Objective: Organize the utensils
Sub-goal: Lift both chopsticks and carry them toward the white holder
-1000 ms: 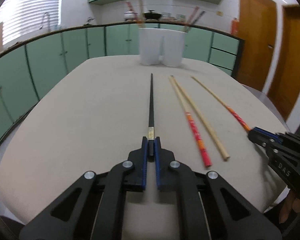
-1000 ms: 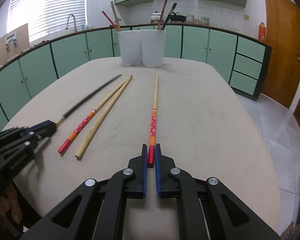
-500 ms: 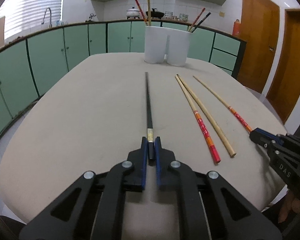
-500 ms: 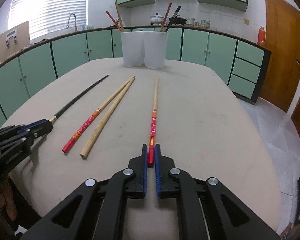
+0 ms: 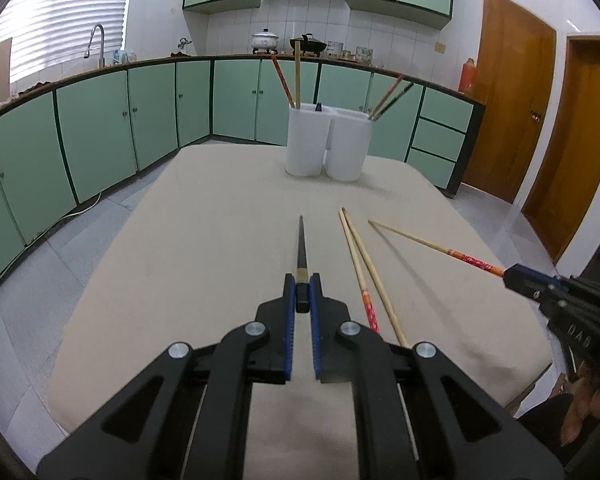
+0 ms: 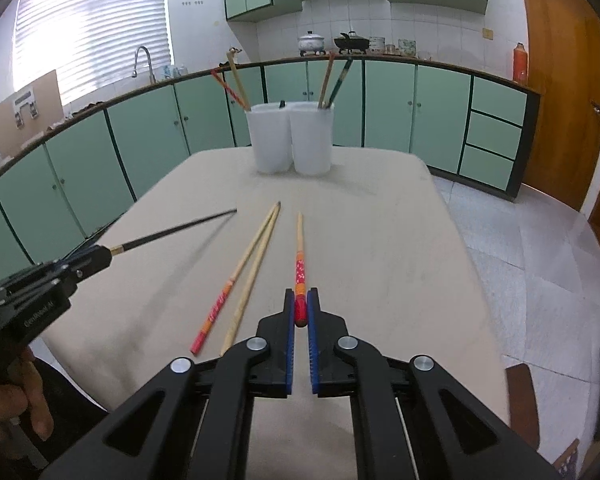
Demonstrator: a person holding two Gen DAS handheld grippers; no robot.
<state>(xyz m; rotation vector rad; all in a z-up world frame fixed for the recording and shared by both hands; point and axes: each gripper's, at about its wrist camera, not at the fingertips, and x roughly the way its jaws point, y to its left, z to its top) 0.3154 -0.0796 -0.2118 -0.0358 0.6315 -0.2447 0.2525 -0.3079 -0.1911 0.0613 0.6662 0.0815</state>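
my left hand-held gripper [image 5: 302,300] is clenched on the thick end of the black chopstick [image 5: 301,248], my right hand-held gripper [image 6: 300,312] on the red-patterned chopstick [image 6: 299,256], both lifted short of the white holder [image 6: 290,140]. they are light, stiff and slippery, so i judge an end grip lets them swing.

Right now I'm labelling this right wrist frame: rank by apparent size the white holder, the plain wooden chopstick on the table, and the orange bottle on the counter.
1. white holder
2. plain wooden chopstick, longer but far thinner, and nearer the camera, so unsure
3. orange bottle

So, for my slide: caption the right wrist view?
Right gripper clamps a red-handled chopstick; two chopsticks remain on the table.
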